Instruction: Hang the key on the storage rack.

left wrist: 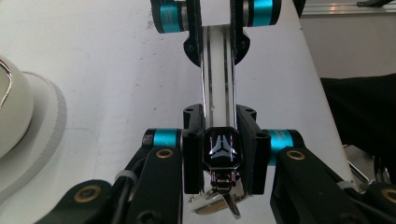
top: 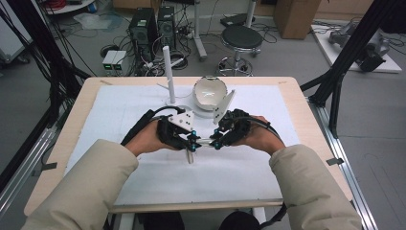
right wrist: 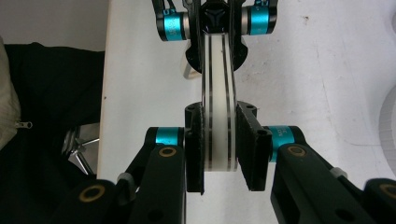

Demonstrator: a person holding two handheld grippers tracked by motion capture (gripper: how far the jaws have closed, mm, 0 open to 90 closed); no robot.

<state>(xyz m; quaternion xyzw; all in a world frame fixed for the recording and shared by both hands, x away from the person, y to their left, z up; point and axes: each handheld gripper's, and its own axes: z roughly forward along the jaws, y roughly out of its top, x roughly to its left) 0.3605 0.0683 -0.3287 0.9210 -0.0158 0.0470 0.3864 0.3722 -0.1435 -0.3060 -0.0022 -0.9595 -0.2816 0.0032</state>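
High view: left claw (top: 191,145) and right claw (top: 216,143) meet nose to nose above white tabletop (top: 119,110), each clamped on opposite end of flat white strap (left wrist: 218,70) (dark buckle with dangling clasp at left end); strap spans level between them.

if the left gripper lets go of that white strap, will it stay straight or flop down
Probably it sags: the white strap looks thin and flat, likely bendy. It spans straight between the left gripper and right gripper, both clamped on it. The metal clasp hanging at the left end would likely drag it down.
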